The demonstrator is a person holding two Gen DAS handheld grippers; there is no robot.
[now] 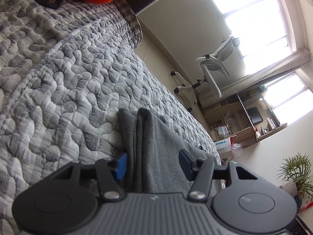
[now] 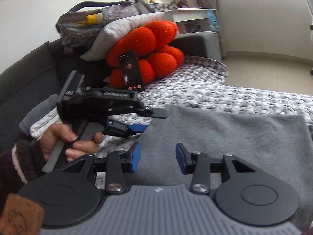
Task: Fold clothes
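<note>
1. Right now my left gripper (image 1: 152,164) gapes, straddling the grey garment (image 2: 225,135)'s layered folded edge, ready to pinch.
2. Right gripper (image 2: 158,155) hovers unclenched above it.
3. Garment lies flat on the quilted cover (image 1: 68,78), near side.

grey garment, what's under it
The grey garment lies on a grey-and-white quilted cover, which shows all around it. Whatever sits directly beneath the folded layers is covered and cannot be seen.
</note>
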